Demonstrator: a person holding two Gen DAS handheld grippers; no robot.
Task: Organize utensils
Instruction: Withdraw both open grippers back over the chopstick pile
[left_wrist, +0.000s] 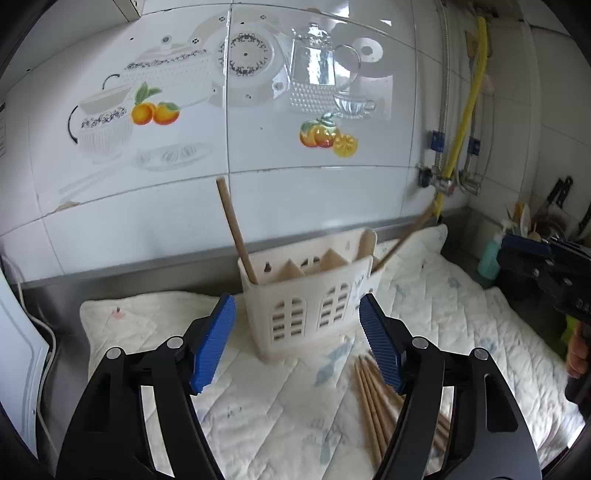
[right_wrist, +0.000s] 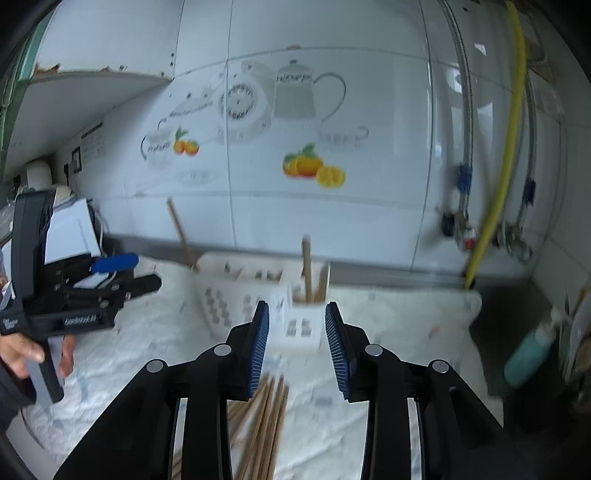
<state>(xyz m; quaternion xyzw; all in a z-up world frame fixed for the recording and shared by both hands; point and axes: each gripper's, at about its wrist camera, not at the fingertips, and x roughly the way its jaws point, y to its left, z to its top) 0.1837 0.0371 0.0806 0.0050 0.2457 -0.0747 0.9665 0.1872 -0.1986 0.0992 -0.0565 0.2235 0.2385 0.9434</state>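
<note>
Standing in caddy (left_wrist: 314, 295): two chopsticks (left_wrist: 236, 232); both tongs (left_wrist: 297, 339) agape.

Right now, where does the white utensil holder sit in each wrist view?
Left wrist: utensil holder stands centre frame, beyond the open left claw.
Right wrist: utensil holder sits centre, slightly left, blurred, beyond the open right claw.
Shared landmark: the loose chopsticks on the cloth before it.

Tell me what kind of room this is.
Most likely a home kitchen counter. The wall tiles carry printed teapots and fruit, a yellow gas hose runs down to valves, and a cream utensil caddy stands on a quilted cloth beside loose chopsticks.
</note>
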